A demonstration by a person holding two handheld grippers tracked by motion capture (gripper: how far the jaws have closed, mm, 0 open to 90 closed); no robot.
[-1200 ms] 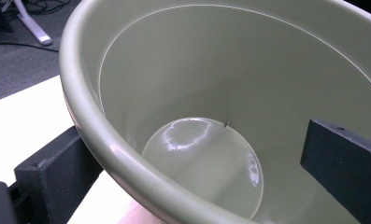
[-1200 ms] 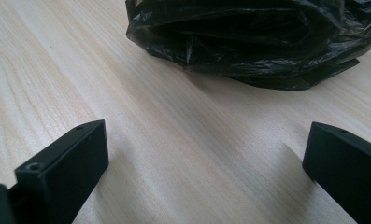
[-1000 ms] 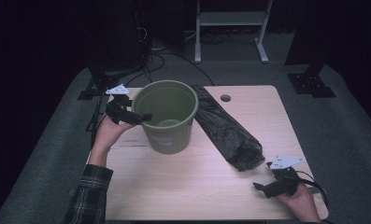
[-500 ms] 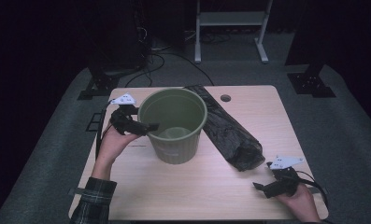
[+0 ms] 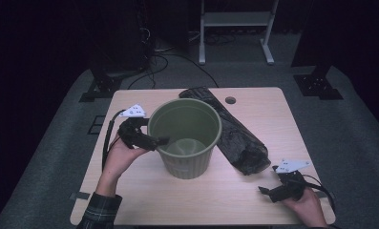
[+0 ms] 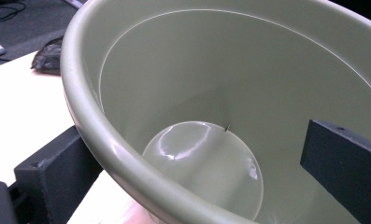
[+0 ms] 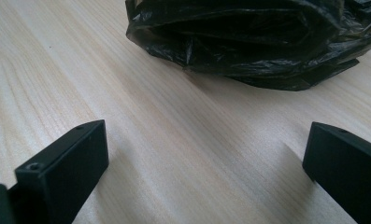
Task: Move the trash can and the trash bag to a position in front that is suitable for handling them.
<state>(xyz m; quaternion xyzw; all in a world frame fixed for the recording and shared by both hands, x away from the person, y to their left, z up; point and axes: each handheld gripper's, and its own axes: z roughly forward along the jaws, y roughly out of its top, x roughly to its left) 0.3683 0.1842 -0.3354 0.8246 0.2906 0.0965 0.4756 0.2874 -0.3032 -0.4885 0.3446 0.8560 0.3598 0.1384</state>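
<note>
A green plastic bin (image 5: 186, 157) stands empty near the middle of the wooden table (image 5: 263, 107). My left gripper (image 5: 159, 141) is at its left rim (image 6: 94, 126), open: one jaw stands outside the wall and the other inside the bin, far from the wall. Behind and right of the bin lies a crumpled black plastic bag (image 5: 237, 138), whose near end (image 7: 248, 42) is just ahead of my right gripper (image 5: 266, 192). That gripper rests low on the table at the front right, open, with bare wood between its jaws (image 7: 204, 149).
A small round hole (image 5: 230, 100) sits in the table's far edge. Beyond the table are cables (image 5: 149, 52) on the floor and a white stand (image 5: 235, 28). Bare wood lies in front of the bin (image 5: 192, 200).
The bin has shifted right and toward the front edge along with my left gripper, and its opening faces the camera more. The right gripper has stayed put.
</note>
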